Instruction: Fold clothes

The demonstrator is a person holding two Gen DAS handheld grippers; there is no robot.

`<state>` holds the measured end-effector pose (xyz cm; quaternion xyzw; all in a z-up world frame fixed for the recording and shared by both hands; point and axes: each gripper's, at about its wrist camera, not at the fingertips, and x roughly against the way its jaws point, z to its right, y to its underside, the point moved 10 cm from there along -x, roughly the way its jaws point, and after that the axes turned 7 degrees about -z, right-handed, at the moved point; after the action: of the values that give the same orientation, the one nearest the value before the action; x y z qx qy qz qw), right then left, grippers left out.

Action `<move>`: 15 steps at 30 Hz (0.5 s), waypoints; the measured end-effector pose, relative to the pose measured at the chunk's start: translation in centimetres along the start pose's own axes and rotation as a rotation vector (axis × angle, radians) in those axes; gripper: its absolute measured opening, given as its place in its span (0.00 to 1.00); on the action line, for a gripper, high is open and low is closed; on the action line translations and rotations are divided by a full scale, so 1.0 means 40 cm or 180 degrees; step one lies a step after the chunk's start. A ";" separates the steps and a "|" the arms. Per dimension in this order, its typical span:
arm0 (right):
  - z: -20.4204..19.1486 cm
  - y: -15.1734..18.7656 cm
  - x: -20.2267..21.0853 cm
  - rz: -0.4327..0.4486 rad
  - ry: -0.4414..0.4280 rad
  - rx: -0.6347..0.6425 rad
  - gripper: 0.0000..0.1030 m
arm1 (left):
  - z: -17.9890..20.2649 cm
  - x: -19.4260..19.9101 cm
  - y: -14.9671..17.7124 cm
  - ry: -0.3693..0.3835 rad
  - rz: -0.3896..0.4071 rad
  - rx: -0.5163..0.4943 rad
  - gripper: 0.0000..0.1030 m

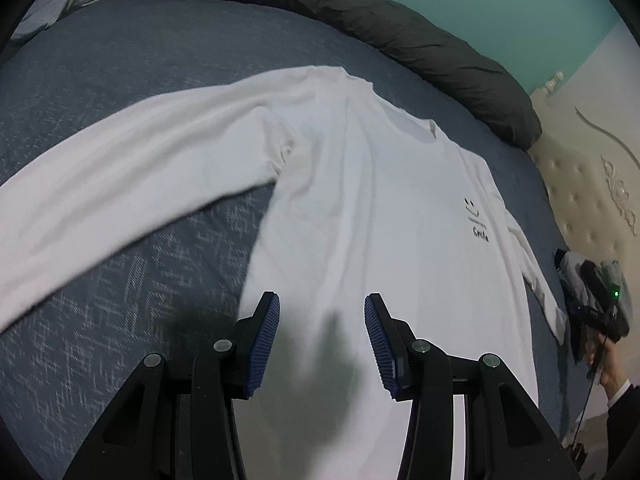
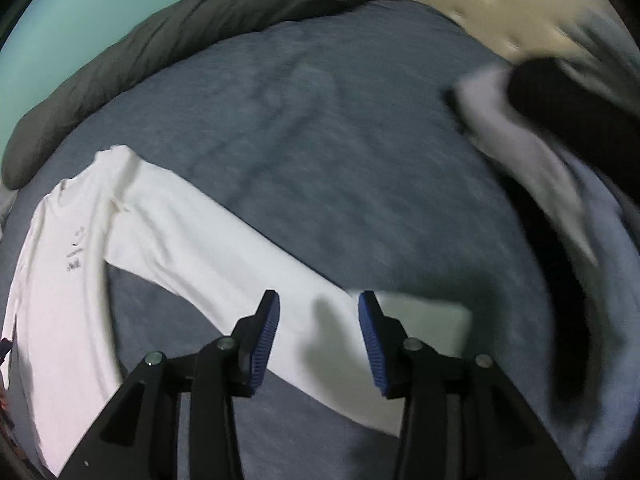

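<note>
Blue ribbed pads of the left gripper (image 1: 322,344) stand spread with nothing between them, hanging over the lower body of the white long-sleeved shirt (image 1: 360,208); their shadow falls on the cloth right ahead, so the hem lies under and just forward of the fingers; beyond them the shirt runs lengthwise up the blue-grey bed (image 1: 120,60) toward the collar (image 1: 416,130), print side up, flat and unfolded, with one sleeve (image 1: 132,184) thrown out sideways toward the bed's left edge and the other lying close along the body toward the headboard (image 1: 580,184) side; farthest off, a dark rolled duvet (image 1: 360,28) lines the far edge.

Spread likewise and holding nothing, the right gripper (image 2: 319,340) hovers over the cuff end of the near sleeve (image 2: 224,248); that sleeve's long axis runs from between the fingers away and leftward to the shoulder, so this hand is the nearer one to that cuff, while the left is nearer the hem.

Only the left view shows the whole garment, its collar and the out-flung sleeve, plus the right gripper itself at the bed's edge; only the right view shows a blurred heap of other clothes (image 2: 560,208) near the headboard corner, and the square cuff end.
</note>
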<state>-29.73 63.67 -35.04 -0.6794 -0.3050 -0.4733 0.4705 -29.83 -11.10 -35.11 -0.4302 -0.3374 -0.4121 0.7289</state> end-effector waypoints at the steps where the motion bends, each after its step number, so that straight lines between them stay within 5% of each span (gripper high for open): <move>1: 0.032 0.021 0.002 -0.0024 0.0026 -0.0092 0.43 | 0.005 0.000 0.006 0.0005 -0.0002 -0.0005 0.47; 7: 0.128 0.102 -0.005 -0.0111 0.0121 -0.0343 0.45 | 0.032 0.002 0.038 0.0036 -0.0010 -0.0037 0.47; 15: 0.134 0.128 -0.052 -0.0200 0.0080 -0.0422 0.45 | 0.032 0.033 0.043 0.0008 0.0017 -0.0019 0.47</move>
<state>-24.20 66.80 -39.34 -0.6931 -0.2883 -0.5156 0.4131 -27.90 -9.85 -34.06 -0.4327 -0.3340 -0.4117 0.7292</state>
